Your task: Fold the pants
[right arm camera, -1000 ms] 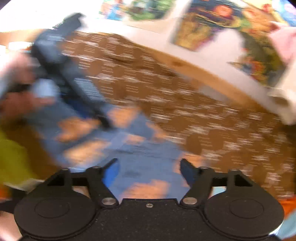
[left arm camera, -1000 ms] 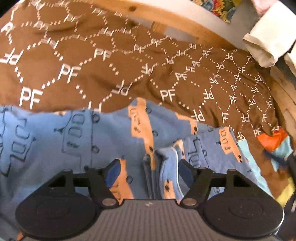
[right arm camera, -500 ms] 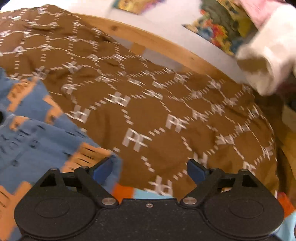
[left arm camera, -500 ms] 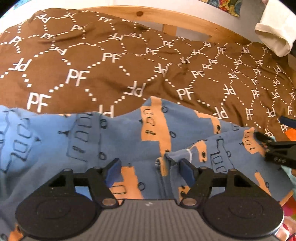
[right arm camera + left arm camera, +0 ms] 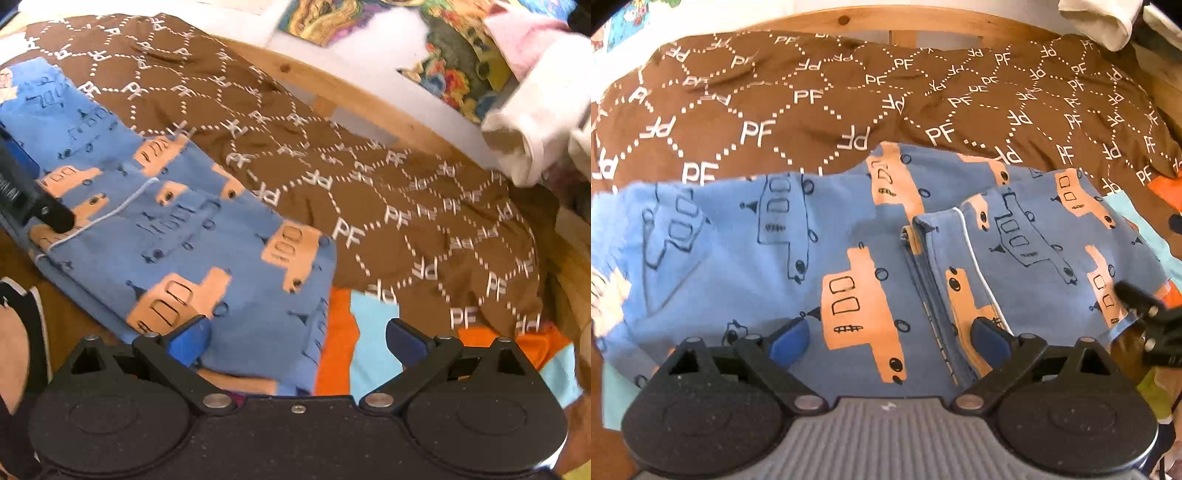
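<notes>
Blue pants (image 5: 849,236) printed with orange trucks lie spread on a brown quilt (image 5: 812,92), one part folded over on the right with a white drawstring showing. My left gripper (image 5: 889,334) hovers low over the near edge, its jaws opening, and the fold's edge lies by the right pad without being pinched. My right gripper (image 5: 298,338) stands over the right-hand corner of the pants (image 5: 207,251), its jaws opening too, with nothing pressed between the pads. Each view shows a fingertip of the other gripper (image 5: 1137,299) (image 5: 48,210) resting at the pants.
An orange and light blue cloth (image 5: 369,332) lies under the pants' right end. A wooden bed rail (image 5: 351,92) runs behind the quilt, and a white cloth (image 5: 535,122) hangs at the far right. Part of a person (image 5: 14,332) shows at lower left.
Both grippers' jaws have widened. The left view has drawn back, and the pants now lie flatter. The right gripper has swung over to the pants' right corner and sunk lower.
</notes>
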A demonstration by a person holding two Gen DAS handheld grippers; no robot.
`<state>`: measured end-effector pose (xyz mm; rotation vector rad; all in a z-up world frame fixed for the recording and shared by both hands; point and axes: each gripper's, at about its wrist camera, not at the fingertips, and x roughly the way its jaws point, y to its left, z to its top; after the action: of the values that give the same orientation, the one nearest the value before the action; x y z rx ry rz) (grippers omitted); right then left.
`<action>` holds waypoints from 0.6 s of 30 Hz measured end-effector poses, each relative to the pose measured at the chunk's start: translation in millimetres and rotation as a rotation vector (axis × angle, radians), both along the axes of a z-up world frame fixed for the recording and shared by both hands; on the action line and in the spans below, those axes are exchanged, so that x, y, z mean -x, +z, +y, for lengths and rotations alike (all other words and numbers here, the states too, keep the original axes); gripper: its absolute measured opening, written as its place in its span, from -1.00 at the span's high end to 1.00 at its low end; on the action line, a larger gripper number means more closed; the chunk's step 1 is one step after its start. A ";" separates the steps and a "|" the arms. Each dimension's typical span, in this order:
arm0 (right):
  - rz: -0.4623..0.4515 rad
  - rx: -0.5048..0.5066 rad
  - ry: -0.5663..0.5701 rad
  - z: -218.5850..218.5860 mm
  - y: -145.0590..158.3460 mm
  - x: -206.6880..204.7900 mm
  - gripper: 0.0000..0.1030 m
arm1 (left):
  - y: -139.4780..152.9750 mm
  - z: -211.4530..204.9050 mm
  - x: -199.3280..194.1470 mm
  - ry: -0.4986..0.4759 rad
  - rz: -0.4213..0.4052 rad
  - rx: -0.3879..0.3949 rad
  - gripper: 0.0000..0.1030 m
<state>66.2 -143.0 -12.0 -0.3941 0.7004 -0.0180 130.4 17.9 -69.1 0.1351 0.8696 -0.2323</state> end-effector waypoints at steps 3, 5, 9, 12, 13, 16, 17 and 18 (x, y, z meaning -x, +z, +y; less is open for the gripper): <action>-0.023 -0.041 -0.056 -13.8 10.8 -1.3 -0.98 | 15.8 16.7 2.2 0.061 0.024 0.040 -0.88; -0.047 -0.061 -0.054 -17.8 17.2 0.5 -0.98 | 29.1 34.8 10.1 0.098 0.028 0.088 -0.88; -0.073 -0.113 0.009 -14.2 27.7 -7.8 -0.98 | 59.3 83.6 37.3 0.169 -0.055 0.108 -0.87; -0.073 -0.123 0.078 -4.2 30.7 -19.2 -0.98 | 69.3 115.7 42.4 0.264 -0.124 0.075 -0.82; -0.070 -0.131 0.109 0.2 32.4 -26.1 -0.98 | 70.1 125.1 39.3 0.297 -0.127 0.076 -0.80; -0.010 -0.299 0.324 23.4 46.5 -75.5 -0.98 | 63.9 150.3 33.0 0.350 -0.121 0.155 -0.78; -0.010 -0.299 0.324 23.4 46.5 -75.5 -0.98 | 61.2 155.6 32.2 0.355 -0.129 0.191 -0.78; 0.013 -0.349 0.396 30.5 50.7 -87.7 -0.97 | 60.9 158.9 30.6 0.353 -0.136 0.224 -0.78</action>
<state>153.9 -112.5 38.8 -0.1913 0.6144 0.4761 99.8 176.8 -8.1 -0.2087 0.7132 0.0112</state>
